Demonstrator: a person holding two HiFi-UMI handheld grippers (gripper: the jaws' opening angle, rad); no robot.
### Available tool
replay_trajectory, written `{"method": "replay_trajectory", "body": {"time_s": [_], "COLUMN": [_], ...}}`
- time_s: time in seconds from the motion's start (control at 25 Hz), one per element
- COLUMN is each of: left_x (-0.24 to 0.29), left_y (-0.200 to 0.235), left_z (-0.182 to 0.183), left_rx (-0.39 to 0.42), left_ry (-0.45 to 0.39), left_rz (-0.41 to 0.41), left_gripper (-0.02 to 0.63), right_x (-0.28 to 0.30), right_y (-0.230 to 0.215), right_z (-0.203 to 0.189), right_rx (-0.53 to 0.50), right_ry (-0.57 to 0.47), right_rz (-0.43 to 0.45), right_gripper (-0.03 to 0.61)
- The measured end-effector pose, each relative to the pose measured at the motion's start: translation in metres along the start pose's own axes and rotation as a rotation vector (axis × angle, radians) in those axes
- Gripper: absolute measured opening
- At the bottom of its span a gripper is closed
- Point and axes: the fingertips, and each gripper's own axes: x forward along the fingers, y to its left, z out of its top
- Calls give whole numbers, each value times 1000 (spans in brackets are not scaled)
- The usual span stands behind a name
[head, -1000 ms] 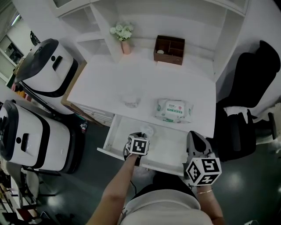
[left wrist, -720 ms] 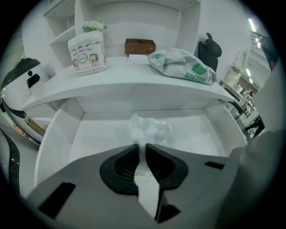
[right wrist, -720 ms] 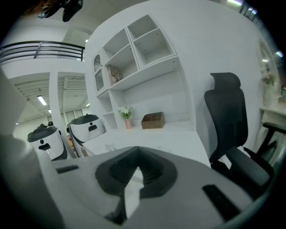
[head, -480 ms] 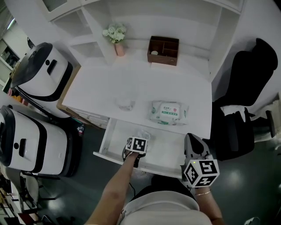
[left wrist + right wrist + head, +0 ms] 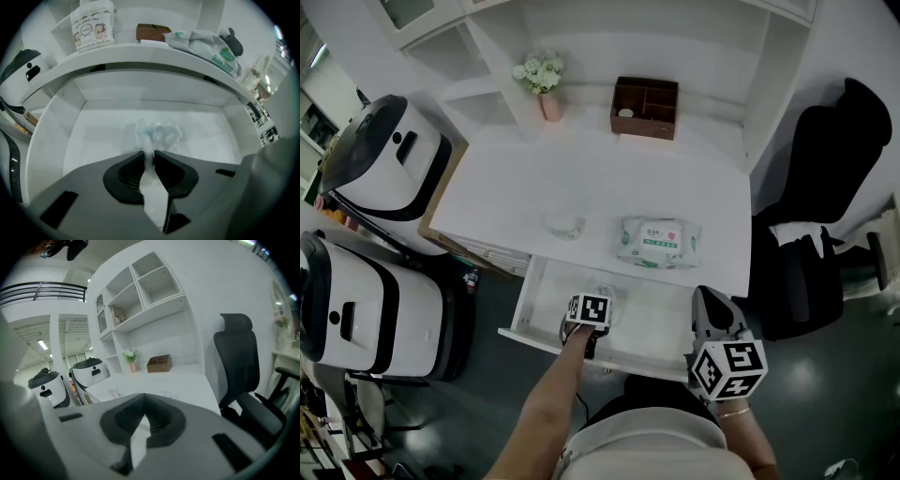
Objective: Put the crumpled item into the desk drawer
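Inside the smooth white drawer (image 5: 93, 136) lies a crinkly, translucent plastic wad (image 5: 158, 135).

The desk (image 5: 516, 183) and drawer (image 5: 666, 314) are coloured white, the back-edge box (image 5: 645, 94) brown, the front-edge pack (image 5: 657, 242) white printed green.

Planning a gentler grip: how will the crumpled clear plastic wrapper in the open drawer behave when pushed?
The crumpled clear plastic wrapper looks thin and filmy, so probably light and floppy. Its creased, irregular shape suggests it would slide rather than roll across the white drawer.
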Motion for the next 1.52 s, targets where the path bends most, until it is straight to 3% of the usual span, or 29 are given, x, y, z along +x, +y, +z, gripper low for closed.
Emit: {"method": "replay_trajectory", "body": {"time_s": [0.2,0.44,0.96,1.52], "left_x": [-7,-33,-127,-235], "left_y": [6,15,37,65], "left_z": [7,19,49,41], "left_rx": [-62,-131,-205,-266], "left_ry": [-35,-135,-444,-730], "left_rz": [-17,-9,20,95], "left_gripper": [110,121,80,17], "right_x": [3,6,7,8], "right_y": [2,10,33,63], "right_z": [-2,-2,-2,3], "right_rx": [3,1,-15,-50], "right_ry": [8,14,15,11], "right_rz": [8,36,98,163], "right_gripper": [2,2,2,2]}}
